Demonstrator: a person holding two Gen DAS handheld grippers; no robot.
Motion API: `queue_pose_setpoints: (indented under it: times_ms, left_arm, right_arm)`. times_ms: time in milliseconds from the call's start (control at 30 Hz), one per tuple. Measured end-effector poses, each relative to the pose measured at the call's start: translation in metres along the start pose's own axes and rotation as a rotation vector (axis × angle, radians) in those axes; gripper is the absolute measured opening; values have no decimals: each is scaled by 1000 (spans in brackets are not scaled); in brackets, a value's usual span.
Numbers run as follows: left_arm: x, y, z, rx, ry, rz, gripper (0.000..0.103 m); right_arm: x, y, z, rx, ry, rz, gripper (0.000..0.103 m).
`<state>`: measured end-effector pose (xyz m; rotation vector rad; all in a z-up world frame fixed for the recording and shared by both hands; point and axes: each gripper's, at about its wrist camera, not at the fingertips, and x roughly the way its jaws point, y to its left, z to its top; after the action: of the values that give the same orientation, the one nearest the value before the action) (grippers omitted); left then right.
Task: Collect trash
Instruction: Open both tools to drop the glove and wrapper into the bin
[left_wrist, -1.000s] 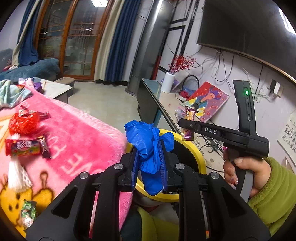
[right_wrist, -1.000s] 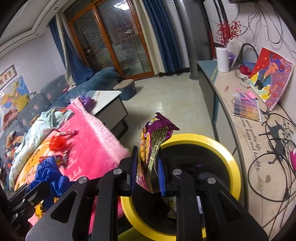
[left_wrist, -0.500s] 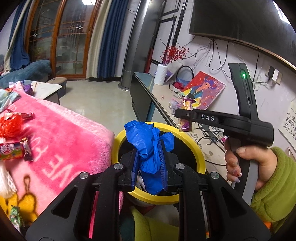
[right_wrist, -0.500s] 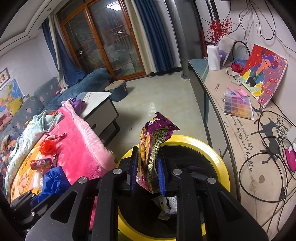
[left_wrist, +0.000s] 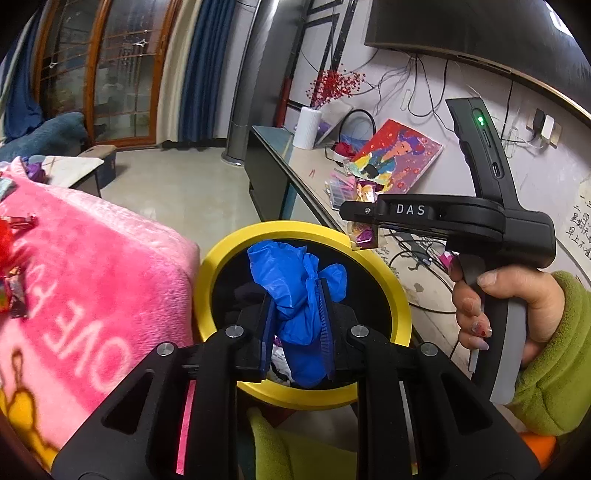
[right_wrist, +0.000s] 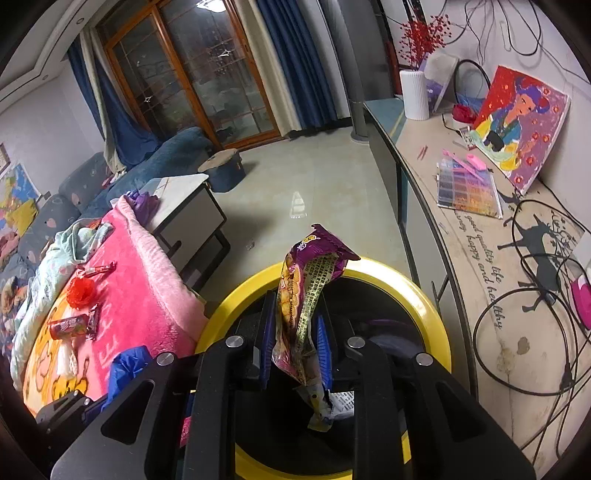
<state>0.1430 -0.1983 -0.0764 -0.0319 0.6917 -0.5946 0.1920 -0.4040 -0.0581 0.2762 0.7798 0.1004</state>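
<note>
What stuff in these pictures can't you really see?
- Bottom of the yellow bin: right wrist view, hidden by the right gripper and its purple snack wrapper.
- Trash already inside the bin: left wrist view, mostly hidden by the blue plastic bag in the left gripper.
- Candy wrappers on the pink blanket: left wrist view, cut off by the edge.

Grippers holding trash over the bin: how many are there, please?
2: the left gripper pinches a blue bag, the right gripper a purple wrapper, both above the yellow bin.
</note>
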Motion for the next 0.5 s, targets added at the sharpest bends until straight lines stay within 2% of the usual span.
queue_pose_setpoints:
  times_ms: [200,333,433,500]
  left_arm:
    - [17,1,-2,-12,40,-10,16]
    - [24,2,-2,-23,51,-18,21]
    - [26,2,-2,-26,51,-20,34]
    - [24,4,-3,-28,48,-22,47]
  right_arm:
    - [5,-9,-1,28,12,-6,20]
    - [7,-13,-1,42,15,-9,26]
    - [6,-15,-1,51,9,-14,34]
    - [6,-16,-1,56,6,-21,36]
